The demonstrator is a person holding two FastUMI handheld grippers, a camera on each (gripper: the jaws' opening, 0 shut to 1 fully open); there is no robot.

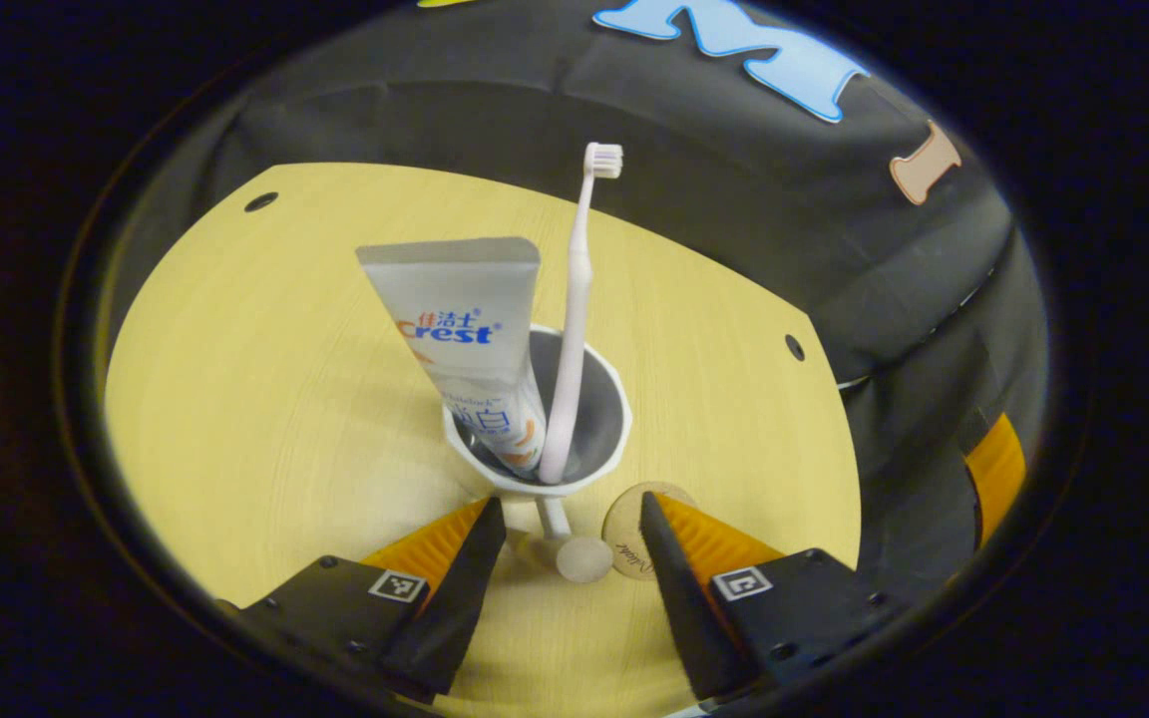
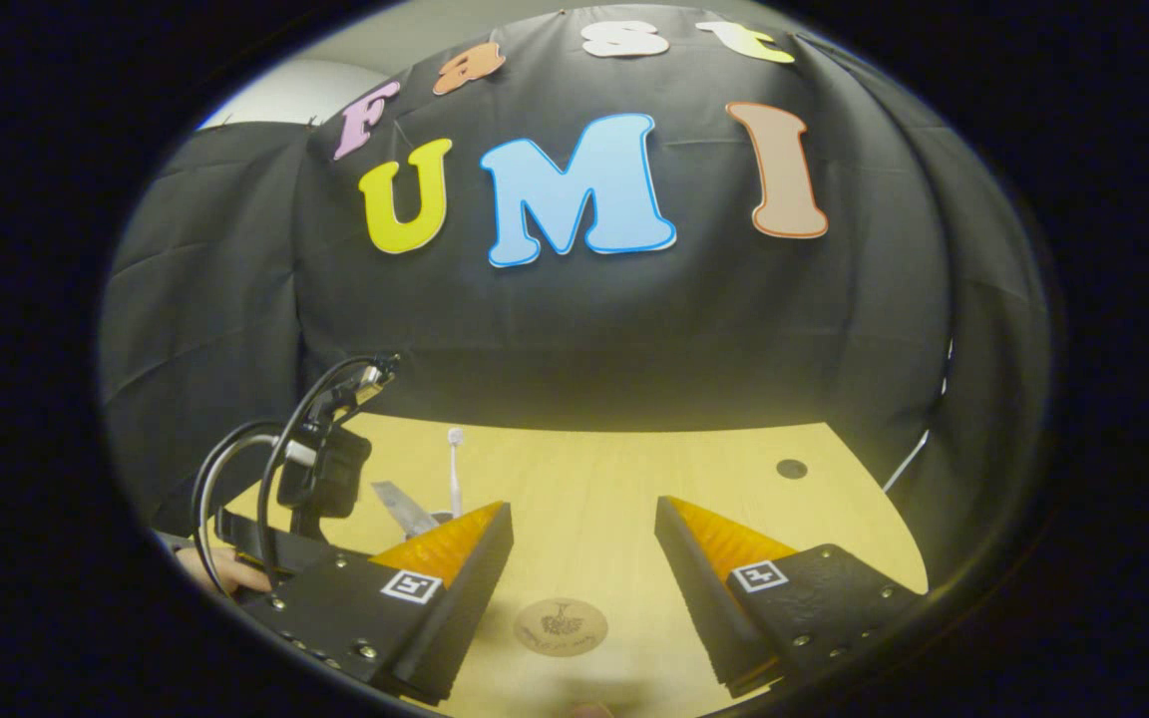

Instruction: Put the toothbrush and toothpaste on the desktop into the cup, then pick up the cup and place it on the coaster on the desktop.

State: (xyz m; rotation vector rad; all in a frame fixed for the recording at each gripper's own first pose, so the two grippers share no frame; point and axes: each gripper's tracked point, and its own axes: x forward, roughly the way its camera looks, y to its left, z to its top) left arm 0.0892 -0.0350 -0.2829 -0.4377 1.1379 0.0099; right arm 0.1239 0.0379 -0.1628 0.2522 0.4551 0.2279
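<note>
Both the toothpaste (image 1: 470, 339) and toothbrush (image 1: 574, 319) stand in the white cup (image 1: 606, 419) on the desk (image 1: 265, 399). The left gripper (image 1: 573, 534) is spread wide just before it. The right gripper (image 2: 582, 543) gapes, empty, over the coaster (image 2: 561, 626)

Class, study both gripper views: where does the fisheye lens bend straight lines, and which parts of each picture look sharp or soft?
Left gripper view: the desktop edge bows into a curve; toothpaste, toothbrush and cup look sharp, while the coaster is partly hidden. Right gripper view: the desktop's far edge bulges, the coaster is slightly soft, and the left gripper sits dim at the left.
</note>
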